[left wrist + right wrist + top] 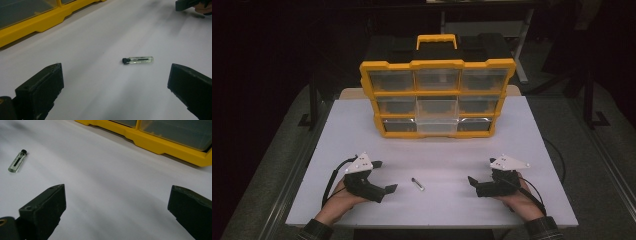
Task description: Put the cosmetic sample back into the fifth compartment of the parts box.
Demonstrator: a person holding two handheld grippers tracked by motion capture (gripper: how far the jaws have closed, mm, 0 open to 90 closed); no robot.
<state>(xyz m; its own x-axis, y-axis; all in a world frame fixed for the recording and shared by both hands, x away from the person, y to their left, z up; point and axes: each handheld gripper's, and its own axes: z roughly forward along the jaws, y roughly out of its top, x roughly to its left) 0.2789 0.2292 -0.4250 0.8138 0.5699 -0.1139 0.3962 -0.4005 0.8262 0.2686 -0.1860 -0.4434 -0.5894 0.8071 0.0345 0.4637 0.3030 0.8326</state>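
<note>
A small clear vial [417, 184] with a black cap lies flat on the white table [437, 150], between my two grippers. My left gripper [384, 176] rests on the table left of it, open with nothing between the jaws. In the left gripper view the vial [138, 60] lies a little ahead of the open left gripper [115, 85], toward its right jaw. My right gripper [482, 172] sits to the vial's right, also open and holding nothing. The right gripper view puts the vial [17, 161] far left of the open right gripper [116, 207].
A yellow drawer organizer [437, 97] with clear drawers and a black-and-yellow handle stands upright at the table's back centre, its drawers shut. Its yellow base [30, 25] [162, 143] edges both gripper views. The other hand's gripper [186, 3] appears far off. Bare table separates organizer and grippers.
</note>
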